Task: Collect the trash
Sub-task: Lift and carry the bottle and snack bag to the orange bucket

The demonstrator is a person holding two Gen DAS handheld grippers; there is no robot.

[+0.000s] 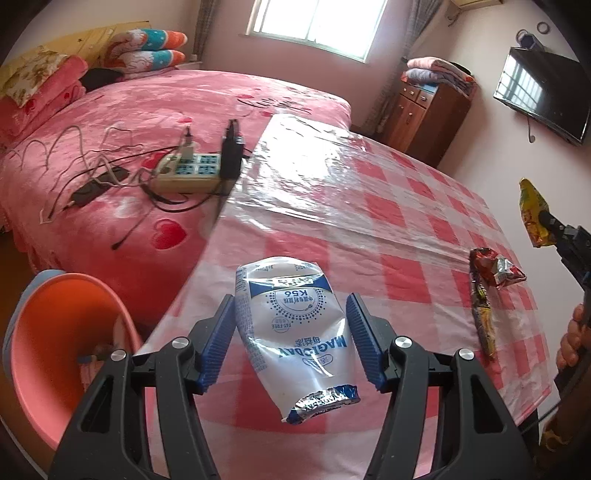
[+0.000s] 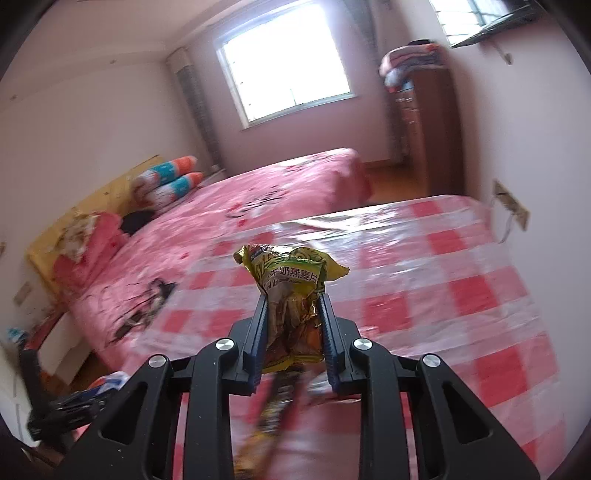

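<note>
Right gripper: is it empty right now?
No. The right gripper is clamped on a crumpled yellow wrapper, its blue pads pressing both sides above the checked table.

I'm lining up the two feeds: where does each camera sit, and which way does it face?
Left wrist: on the left hand-held gripper, looking down over the checked table at a white pouch between its fingers; a hand shows.
Right wrist: on the right hand-held gripper, facing bed and window, clamping a yellow wrapper.
Shared: table, bed, window, wrapper.

Pink bed (image 1: 155,110) with power strip (image 1: 188,168), checked table (image 1: 369,206), wall television (image 1: 543,92), wooden cabinet (image 1: 421,110), bright window (image 1: 314,26).
</note>
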